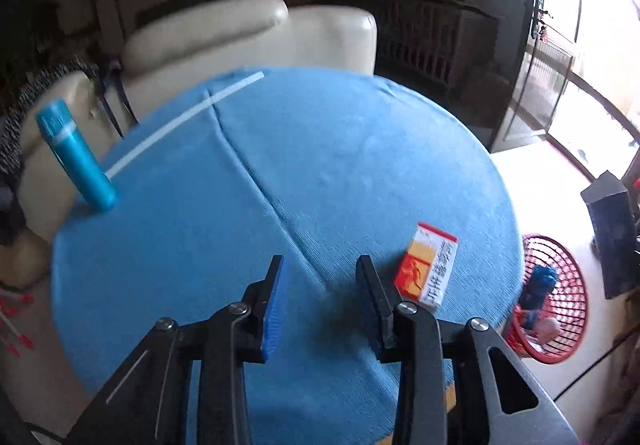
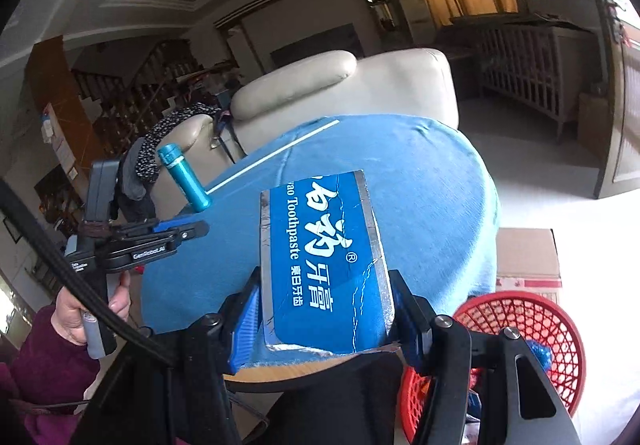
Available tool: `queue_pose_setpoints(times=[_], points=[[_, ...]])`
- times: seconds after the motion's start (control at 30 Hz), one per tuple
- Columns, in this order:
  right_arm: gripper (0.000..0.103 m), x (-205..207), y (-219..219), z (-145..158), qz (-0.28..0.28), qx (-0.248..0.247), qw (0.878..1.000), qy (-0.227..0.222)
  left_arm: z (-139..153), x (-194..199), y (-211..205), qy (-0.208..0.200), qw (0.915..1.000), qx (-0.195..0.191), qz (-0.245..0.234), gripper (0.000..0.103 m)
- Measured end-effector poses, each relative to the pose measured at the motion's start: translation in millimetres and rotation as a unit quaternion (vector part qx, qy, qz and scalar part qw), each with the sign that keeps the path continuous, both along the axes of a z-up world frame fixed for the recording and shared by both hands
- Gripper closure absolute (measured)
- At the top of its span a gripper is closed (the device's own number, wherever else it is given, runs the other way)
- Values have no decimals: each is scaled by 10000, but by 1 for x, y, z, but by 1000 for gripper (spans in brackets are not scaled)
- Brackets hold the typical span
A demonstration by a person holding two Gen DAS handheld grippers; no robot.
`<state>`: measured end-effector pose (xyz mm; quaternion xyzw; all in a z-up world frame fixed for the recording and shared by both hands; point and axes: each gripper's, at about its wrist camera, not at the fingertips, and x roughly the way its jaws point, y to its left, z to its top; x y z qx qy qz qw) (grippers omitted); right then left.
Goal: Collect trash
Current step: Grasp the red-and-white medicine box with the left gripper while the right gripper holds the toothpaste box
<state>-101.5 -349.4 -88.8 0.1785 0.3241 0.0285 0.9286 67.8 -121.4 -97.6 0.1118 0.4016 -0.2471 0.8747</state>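
Observation:
A small red-and-white carton lies on the round table with a blue cloth, just right of my left gripper. That gripper hovers low over the cloth, its jaws apart with nothing between them. In the right wrist view it shows at the table's left edge, held by a hand. My right gripper is shut on a blue toothpaste box, held above the table's near edge. A red mesh basket stands on the floor to the right, with some trash in it.
A teal bottle stands at the table's left rim, beside a thin white strip. A cream sofa is behind the table. A cardboard box and a dark box sit on the floor near the basket.

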Motion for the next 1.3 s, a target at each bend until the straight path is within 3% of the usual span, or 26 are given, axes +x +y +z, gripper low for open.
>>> queue_pose_setpoints(times=[0.13,0.27,0.47,0.57,0.67,0.9,1.1,1.3], points=[[42,-3,-12,-11,-167,154,9997,94,-8,-8,-23,122,9991,-122,-388,38],[42,-6,-18,-14,-255,173,9994,136,-19,-14,-57,161,9945,-139,-1027,32],[42,-18,-28,-11,-389,122,9992,47,-52,-3,-103,335,9890,325,-1407,32],[42,-28,-38,-12,-510,194,9985,5,-63,0,-111,452,9880,353,-1436,32],[42,-38,-49,-17,-669,268,9974,-4,-65,-3,-117,296,9881,356,-1467,25],[42,-41,-61,-31,-824,454,9955,90,-70,-10,-128,-20,9861,692,-1512,25],[42,-32,-51,-37,-722,262,9969,177,-49,-13,-107,-379,9884,477,-1391,25],[42,-25,-47,-41,-646,259,9974,204,-43,6,-88,-212,9932,269,-1112,25]])
